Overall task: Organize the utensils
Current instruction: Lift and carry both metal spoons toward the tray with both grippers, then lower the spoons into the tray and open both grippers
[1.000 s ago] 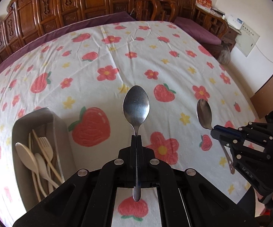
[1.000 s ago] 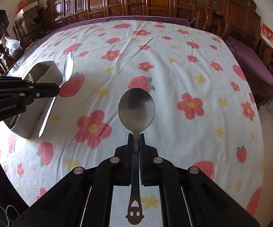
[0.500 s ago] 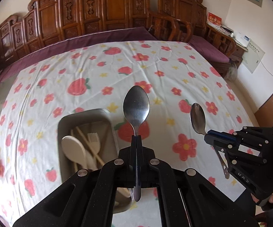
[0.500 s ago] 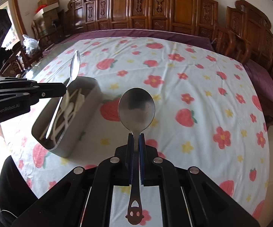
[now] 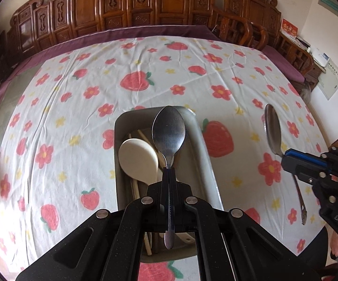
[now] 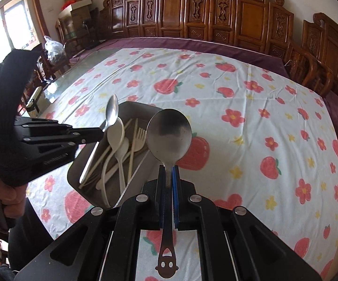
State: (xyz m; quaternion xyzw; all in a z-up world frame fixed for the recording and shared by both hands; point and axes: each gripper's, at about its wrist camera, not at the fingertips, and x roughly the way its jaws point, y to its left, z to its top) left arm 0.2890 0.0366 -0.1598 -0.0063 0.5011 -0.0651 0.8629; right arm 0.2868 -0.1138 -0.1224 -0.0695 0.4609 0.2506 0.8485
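Backdrop: carved wooden chairs (image 5: 131,2) are lining the far edge of a table under a strawberry-and-flower tablecloth (image 5: 131,65).
Tray: a grey utensil tray (image 6: 134,107) is sitting on the cloth, at 12 o'clock from the left gripper and 10 o'clock from the right one; its near end is being hidden behind the gripper bodies in both views.
Tray contents: a cream plastic spoon (image 5: 137,157), a plastic fork (image 6: 138,140) and pale sticks are lying inside; the pile is overlapping, so the count is hard to make out.
Left gripper (image 5: 169,171): its jaws are pinching tight on the neck of a small steel spoon (image 5: 168,128), bowl pointing forward and hanging over the tray.
Right gripper (image 6: 168,171): its jaws are clamping the neck of a larger round-bowled steel spoon (image 6: 169,135), whose smiley-cutout handle end is poking back between the fingers; it is hovering just beside the tray's right rim, at 3 o'clock from the left gripper.
Hand: part of the person's left hand (image 6: 2,194) is showing at the frame edge, mostly cut off.
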